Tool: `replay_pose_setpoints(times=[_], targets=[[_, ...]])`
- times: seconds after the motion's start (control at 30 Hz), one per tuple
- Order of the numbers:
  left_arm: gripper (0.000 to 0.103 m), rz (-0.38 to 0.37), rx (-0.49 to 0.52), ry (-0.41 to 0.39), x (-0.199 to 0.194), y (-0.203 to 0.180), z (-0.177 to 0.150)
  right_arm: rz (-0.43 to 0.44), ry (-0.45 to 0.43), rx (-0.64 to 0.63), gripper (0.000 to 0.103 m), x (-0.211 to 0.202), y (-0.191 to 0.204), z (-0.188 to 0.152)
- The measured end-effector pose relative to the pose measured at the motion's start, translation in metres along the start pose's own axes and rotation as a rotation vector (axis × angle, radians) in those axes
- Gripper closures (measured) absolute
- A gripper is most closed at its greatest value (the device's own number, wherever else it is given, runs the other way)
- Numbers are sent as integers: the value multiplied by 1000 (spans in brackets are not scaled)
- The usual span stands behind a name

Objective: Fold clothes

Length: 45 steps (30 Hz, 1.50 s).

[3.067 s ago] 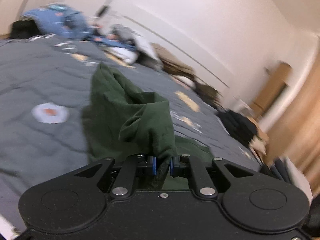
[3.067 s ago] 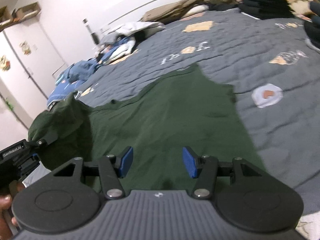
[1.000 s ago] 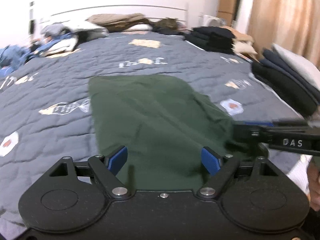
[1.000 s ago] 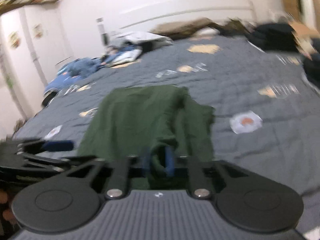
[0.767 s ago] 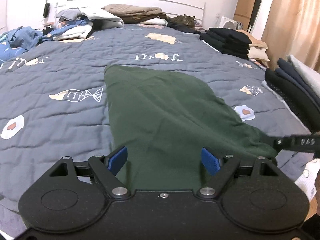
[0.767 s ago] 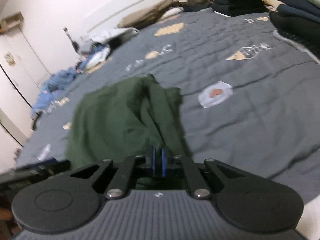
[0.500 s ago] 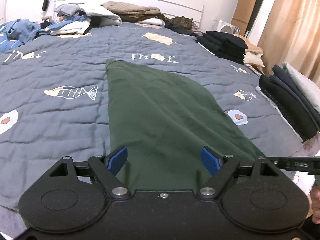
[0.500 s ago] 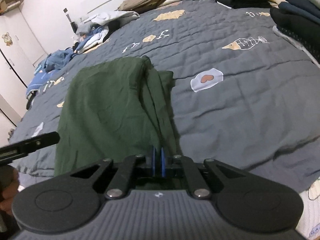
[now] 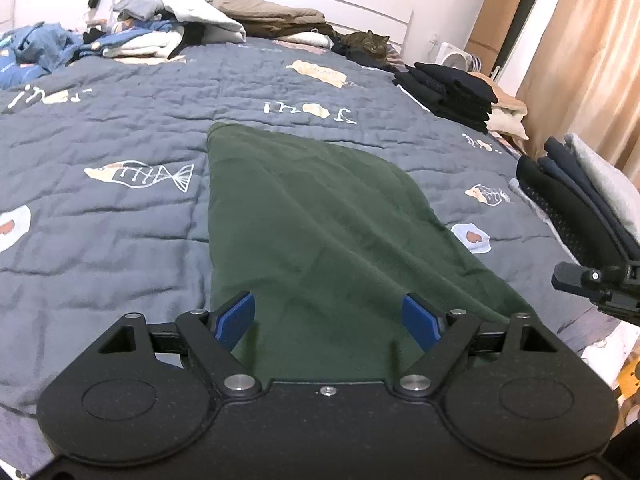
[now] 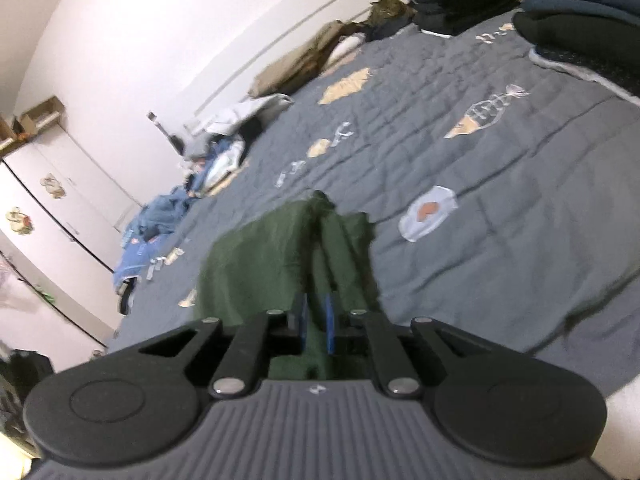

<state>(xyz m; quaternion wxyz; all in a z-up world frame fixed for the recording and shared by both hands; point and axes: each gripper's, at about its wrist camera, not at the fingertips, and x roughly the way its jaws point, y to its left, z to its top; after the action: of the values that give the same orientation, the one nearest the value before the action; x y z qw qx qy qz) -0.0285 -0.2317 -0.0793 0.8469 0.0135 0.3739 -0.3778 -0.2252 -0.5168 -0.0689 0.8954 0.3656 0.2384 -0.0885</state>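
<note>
A bedroom with white walls is being shown, and most of both views is being filled by a bed covered with a grey quilt (image 9: pixel 120 128) printed with fish and fried eggs. A dark green garment (image 9: pixel 312 240) is being spread lengthwise down the middle of the quilt, its far edge lying near the printed lettering and its near end reaching under the cameras.

The left gripper (image 9: pixel 330 318) is being held tilted downward over the near end of the garment, with its blue pads (image 9: pixel 234 318) standing wide apart and nothing being pinched between them; the cloth is lying below the gap.

The right gripper (image 10: pixel 315 318) is being held rolled to one side, so that the bed is being seen on a slant in its view. A bunched edge of the green garment is being gripped between its narrow blue pads, whose jaws are being eased apart slightly while the cloth is between them. From the clamp, folds of fabric are being drawn up in a ridge. In the left wrist view, this gripper's black tip is being seen at the right border, beside the garment's right corner.

Unfolded clothes (image 9: pixel 160 32) are being heaped along the white headboard, where a tabby cat (image 9: pixel 370 44) is lying. Folded dark stacks (image 9: pixel 448 92) are being kept along the bed's right edge, in front of a tan curtain (image 9: pixel 580 60).
</note>
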Motion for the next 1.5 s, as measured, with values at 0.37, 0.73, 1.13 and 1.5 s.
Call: replay_pose_setpoints(times=[0.37, 0.73, 1.13, 1.5], targets=[[23, 5, -23, 0, -1, 5, 1, -97, 94, -187, 62, 52, 33, -19], [23, 9, -32, -7, -3, 6, 2, 32, 4, 105, 101, 23, 4, -11], [23, 10, -25, 1, -3, 6, 3, -79, 61, 100, 98, 35, -8, -10], [23, 31, 403, 26, -17, -27, -27, -83, 100, 56, 71, 12, -5, -12]])
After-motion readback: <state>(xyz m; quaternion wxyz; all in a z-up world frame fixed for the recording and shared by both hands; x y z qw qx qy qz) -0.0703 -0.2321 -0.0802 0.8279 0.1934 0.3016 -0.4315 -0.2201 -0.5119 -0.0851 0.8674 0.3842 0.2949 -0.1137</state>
